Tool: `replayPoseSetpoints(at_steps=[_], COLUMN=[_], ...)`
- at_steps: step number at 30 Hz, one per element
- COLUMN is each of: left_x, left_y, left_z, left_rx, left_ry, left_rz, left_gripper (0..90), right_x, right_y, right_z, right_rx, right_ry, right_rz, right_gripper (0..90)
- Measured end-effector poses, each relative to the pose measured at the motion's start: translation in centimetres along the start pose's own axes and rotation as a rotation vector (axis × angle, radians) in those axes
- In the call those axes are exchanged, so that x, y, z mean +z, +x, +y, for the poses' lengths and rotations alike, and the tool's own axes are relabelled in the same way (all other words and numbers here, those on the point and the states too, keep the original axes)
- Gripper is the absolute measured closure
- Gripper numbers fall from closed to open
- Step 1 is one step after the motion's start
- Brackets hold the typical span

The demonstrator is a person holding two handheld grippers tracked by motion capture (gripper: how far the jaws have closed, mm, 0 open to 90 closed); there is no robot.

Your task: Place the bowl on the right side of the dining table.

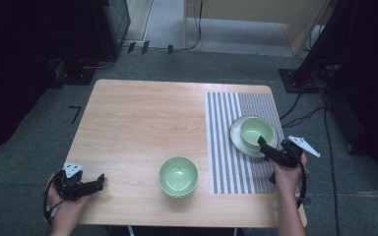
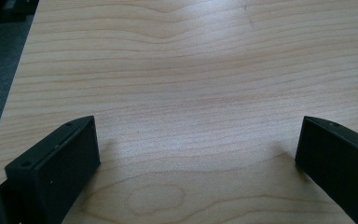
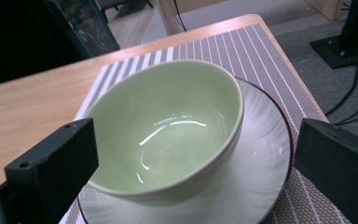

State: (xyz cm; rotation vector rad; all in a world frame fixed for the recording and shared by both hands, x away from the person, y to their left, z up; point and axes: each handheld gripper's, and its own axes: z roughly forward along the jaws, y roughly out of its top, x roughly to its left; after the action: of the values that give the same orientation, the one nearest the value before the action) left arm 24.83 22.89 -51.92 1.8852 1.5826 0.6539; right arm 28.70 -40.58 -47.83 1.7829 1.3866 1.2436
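A pale green bowl (image 1: 257, 132) sits in a white plate (image 1: 237, 140) on the striped placemat (image 1: 226, 147). My right gripper (image 1: 265, 145) is at the plate's near right edge, pointing at the bowl. In the right gripper view the bowl (image 3: 168, 130) and the plate (image 3: 265, 172) loom close, and the right gripper (image 3: 196, 140) is open, its jaws wide to either side of the bowl's near wall without pressing on it. A second green bowl (image 1: 178, 175) stands on the bare wood near the front. My left gripper (image 1: 96, 183) rests at the front left corner, open over bare wood (image 2: 198, 135).
The wooden table (image 1: 142, 118) has bare wood across its left and far parts. The placemat (image 3: 261, 51) reaches the right edge. Cables and dark stands lie on the floor beyond the table's right side.
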Motion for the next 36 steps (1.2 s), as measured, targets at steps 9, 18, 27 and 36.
replayPoseSetpoints(at_steps=[9,18,27,36], left_x=[0.0,0.0,0.0,0.0], left_y=[0.0,0.0,0.0,0.0], left_z=[0.0,0.0,0.0,0.0], left_rx=[0.0,0.0,0.0,0.0], left_ry=[0.0,0.0,0.0,0.0], left_rz=[0.0,0.0,0.0,0.0], left_gripper=[0.0,0.0,0.0,0.0], right_x=[-0.7,-1.5,-2.3,-3.0], right_y=[0.1,0.0,0.3,0.3], right_z=[-0.7,-1.4,-2.1,-3.0], right_rx=[-0.039,-0.074,-0.102,-0.139], right_ry=[-0.002,0.008,0.032,0.05], right_rz=[-0.029,-0.05,-0.051,-0.067], right_gripper=[0.0,0.0,0.0,0.0])
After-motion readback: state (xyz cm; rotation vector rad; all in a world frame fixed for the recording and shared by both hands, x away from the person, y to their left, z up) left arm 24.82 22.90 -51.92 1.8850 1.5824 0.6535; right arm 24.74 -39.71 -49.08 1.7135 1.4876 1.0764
